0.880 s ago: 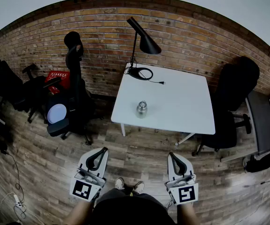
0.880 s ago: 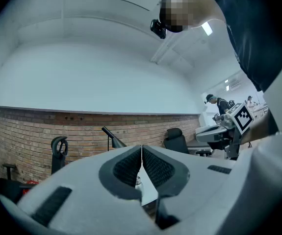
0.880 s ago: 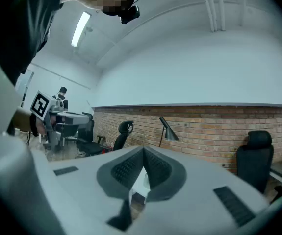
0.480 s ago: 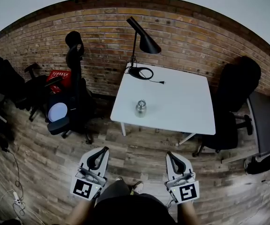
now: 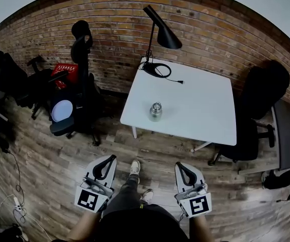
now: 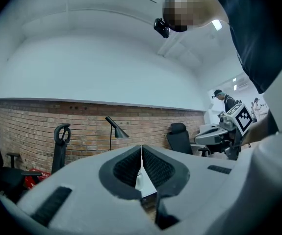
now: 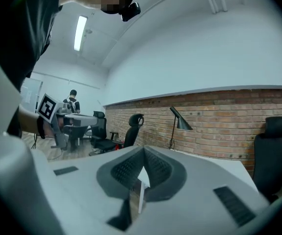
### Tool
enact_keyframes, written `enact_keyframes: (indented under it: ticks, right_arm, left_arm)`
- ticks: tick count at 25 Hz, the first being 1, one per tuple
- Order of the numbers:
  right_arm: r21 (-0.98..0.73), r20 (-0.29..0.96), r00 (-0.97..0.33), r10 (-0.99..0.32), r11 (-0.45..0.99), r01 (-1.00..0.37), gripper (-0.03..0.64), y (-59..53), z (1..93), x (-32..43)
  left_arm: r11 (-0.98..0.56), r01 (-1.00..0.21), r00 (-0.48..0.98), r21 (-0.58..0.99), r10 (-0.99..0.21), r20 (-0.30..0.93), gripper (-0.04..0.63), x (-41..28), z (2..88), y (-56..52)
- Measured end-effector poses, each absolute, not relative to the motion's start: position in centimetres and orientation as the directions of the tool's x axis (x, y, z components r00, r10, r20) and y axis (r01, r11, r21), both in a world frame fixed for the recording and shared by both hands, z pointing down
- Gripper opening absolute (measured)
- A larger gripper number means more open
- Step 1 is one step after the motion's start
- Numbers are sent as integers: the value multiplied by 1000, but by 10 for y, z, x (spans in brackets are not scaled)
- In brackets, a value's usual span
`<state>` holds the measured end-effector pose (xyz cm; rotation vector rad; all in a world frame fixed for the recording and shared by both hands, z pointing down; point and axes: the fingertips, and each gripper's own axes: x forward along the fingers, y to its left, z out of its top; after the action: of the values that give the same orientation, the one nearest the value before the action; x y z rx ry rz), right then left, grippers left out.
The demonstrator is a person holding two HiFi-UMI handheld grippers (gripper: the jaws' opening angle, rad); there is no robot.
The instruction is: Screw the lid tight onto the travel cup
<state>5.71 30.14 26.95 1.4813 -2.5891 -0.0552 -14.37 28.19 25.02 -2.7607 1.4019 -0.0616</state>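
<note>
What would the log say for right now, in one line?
stage: not begun | travel cup: upright on white table | left hand-held gripper: shut, empty | right hand-held gripper: shut, empty | both: short of table

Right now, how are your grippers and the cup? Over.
Left hand-held gripper shut, empty. Right hand-held gripper same. Travel cup upright on table, untouched. Nothing blocking.

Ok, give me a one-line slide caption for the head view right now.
Left gripper and right gripper shut and empty, held short of the white table where the travel cup stands.
</note>
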Motion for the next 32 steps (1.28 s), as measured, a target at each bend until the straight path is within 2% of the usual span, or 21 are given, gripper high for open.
enact_keyframes:
  ticks: [12,18,23,32]
  right_arm:
    - [132,184,-423,-887,449,-884,12,187,265,63]
    - [154,177,-387,-905,413,-897,12,126,251,54]
    - [168,204,-337,-919,372,-913,12,103,249,51]
    - [156,232,-294,-927,334,-930,12,74,261,79]
  left_arm:
    - [-668,-744,669,-14,-744,-13,31,-128,252,144]
    - [-694,-720,694,-3,-720,-21,31,-134,251,77]
    - [-769,-634,773,79,-633,39,31,-121,269,48]
    - [-792,-604,797,91,-600,69,31,-93,288,16]
